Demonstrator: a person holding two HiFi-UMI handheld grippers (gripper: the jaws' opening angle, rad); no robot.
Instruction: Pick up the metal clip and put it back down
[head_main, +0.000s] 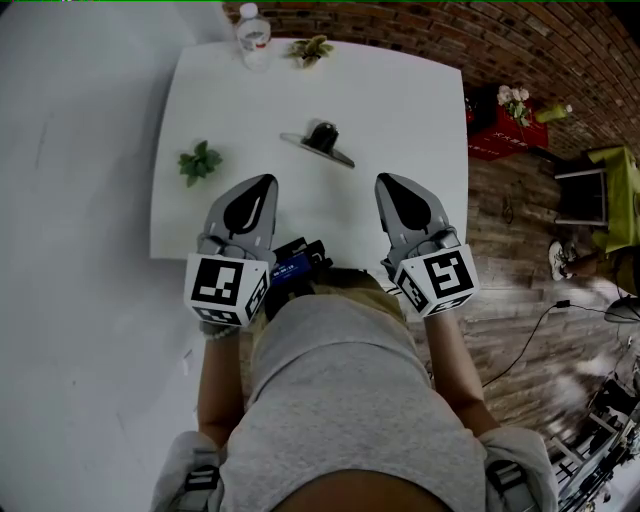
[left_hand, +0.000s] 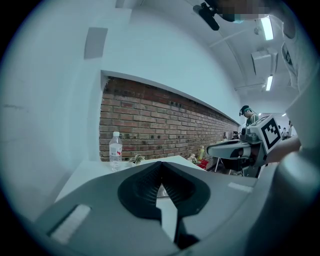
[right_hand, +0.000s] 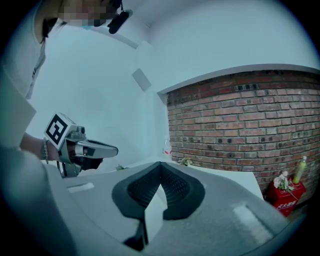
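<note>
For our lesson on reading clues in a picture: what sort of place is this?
Probably an indoor studio or lab workspace, not a home: a bare white table stands by a brick wall, strip lights run along the ceiling, and a cable trails across the wooden floor.

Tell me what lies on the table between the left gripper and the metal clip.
Nothing: in the head view, only bare white table separates the left gripper from the metal clip.
</note>
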